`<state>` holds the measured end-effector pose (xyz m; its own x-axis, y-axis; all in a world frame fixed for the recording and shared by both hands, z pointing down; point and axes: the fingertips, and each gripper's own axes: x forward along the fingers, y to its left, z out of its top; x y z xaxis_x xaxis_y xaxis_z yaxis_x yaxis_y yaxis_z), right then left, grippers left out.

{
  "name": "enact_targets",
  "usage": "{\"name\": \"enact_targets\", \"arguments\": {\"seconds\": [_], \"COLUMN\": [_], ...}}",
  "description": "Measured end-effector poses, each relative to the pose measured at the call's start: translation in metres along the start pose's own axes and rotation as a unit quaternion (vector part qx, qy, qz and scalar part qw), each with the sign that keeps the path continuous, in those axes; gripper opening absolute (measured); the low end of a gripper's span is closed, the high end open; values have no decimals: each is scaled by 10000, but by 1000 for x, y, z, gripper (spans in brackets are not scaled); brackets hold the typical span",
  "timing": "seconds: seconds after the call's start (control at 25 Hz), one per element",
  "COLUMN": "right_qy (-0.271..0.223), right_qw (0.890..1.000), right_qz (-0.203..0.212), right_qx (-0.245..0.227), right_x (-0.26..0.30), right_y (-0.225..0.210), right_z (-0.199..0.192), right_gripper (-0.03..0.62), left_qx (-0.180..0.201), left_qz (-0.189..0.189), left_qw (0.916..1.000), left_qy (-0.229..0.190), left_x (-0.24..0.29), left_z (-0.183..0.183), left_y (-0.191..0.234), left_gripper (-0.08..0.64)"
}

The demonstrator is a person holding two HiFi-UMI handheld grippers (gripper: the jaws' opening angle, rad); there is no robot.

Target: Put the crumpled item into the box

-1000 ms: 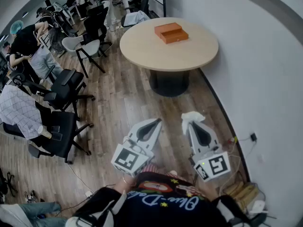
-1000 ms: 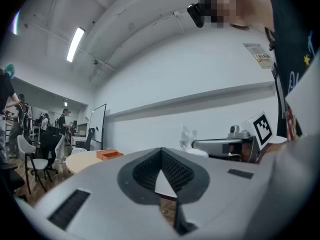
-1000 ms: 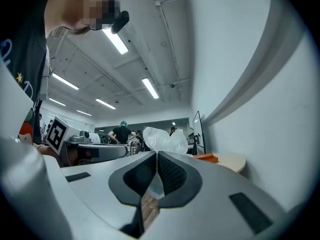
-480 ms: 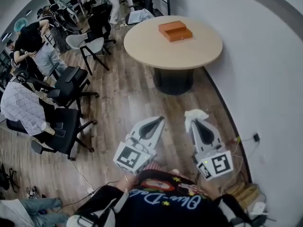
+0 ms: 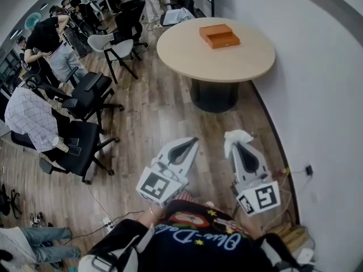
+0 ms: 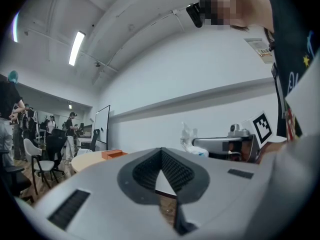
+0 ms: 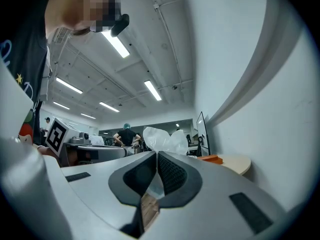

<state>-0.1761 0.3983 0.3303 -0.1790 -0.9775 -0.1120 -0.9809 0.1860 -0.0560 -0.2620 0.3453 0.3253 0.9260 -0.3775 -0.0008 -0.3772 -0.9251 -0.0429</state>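
Note:
The crumpled white item (image 5: pixel 237 136) sticks out of the tip of my right gripper (image 5: pixel 235 143), which is shut on it above the wooden floor. It shows as a white wad (image 7: pixel 165 140) above the closed jaws in the right gripper view. My left gripper (image 5: pixel 191 143) is beside it, shut and holding nothing. The orange box (image 5: pixel 219 35) lies open on the far side of the round table (image 5: pixel 187 55), well ahead of both grippers. It is small in the left gripper view as the orange box (image 6: pixel 113 154) and in the right gripper view as the orange box (image 7: pixel 210 158).
Black office chairs (image 5: pixel 85 92) and a white chair (image 5: pixel 116 47) stand left of the table, with several people (image 5: pixel 48 35) beyond them. A white wall (image 5: pixel 317 95) runs along the right, with a socket and cables (image 5: pixel 306 171) low on it.
The table and box have shifted right in the head view and the chairs have slid back. Both grippers keep the same pose, the right one still gripping the white item.

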Motion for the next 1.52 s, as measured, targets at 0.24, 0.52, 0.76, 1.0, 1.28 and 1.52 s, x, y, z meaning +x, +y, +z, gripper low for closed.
{"name": "enact_targets", "arguments": {"seconds": [0.24,0.52,0.76,1.0,1.28,1.52], "right_qy": [94,56,130,196,248,248], "right_qw": [9999,9999,9993,9988,9980,9974], "right_qz": [43,36,-158,-364,-471,-445], "right_qx": [-110,132,-322,-263,-353,-517], "right_x": [0,12,22,38,67,98], "right_y": [-8,-12,-44,-73,-105,-127], "right_z": [-6,-4,-6,-3,-2,-3], "right_gripper": [8,8,8,8,8,8], "left_qx": [50,81,4,17,-66,-32], "left_qz": [64,129,33,-222,-332,-337], "left_qw": [10000,9999,10000,9997,9994,9994], "left_qy": [16,35,-31,-78,-55,-84], "left_x": [3,7,37,77,116,143], "left_z": [0,2,0,0,-3,-5], "left_y": [-1,11,27,39,62,87], "left_gripper": [-15,-15,-15,-15,-15,-15]}}
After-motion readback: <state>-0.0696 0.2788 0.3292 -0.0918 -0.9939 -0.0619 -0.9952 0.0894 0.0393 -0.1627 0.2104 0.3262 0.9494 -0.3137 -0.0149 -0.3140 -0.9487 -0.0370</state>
